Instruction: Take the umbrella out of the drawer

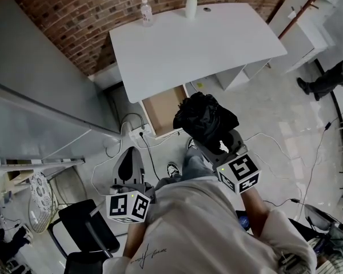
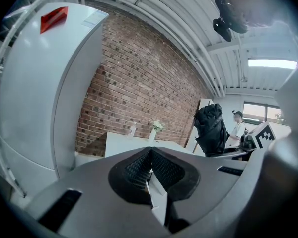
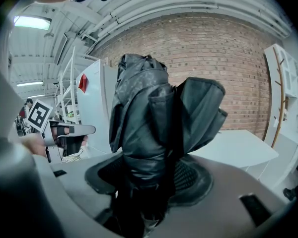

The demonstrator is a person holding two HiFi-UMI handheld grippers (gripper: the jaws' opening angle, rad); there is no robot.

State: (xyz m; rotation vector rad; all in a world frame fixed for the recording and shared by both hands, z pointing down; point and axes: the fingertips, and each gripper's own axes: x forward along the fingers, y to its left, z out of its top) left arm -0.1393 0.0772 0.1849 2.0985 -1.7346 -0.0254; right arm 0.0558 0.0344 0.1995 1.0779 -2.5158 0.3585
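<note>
A black folded umbrella (image 1: 203, 119) sticks up from my right gripper (image 1: 212, 141), which is shut on its lower part. It hangs in the air just right of the open wooden drawer (image 1: 163, 110) under the white desk (image 1: 206, 44). In the right gripper view the umbrella (image 3: 154, 118) fills the middle, with its crumpled fabric bulging above the jaws of the right gripper (image 3: 149, 180). My left gripper (image 1: 127, 157) is lower left, apart from the drawer. Its ribbed pads (image 2: 139, 168) meet at the tips with nothing held. The umbrella (image 2: 211, 128) also shows at the right of the left gripper view.
A bottle (image 1: 146, 11) and a vase of flowers (image 1: 192, 4) stand at the desk's far edge, by a brick wall. A grey partition (image 1: 34, 84) runs along the left. A fan (image 1: 40, 201) and a black chair (image 1: 83, 227) sit lower left. Cables cross the floor. A person's legs (image 1: 326, 79) are far right.
</note>
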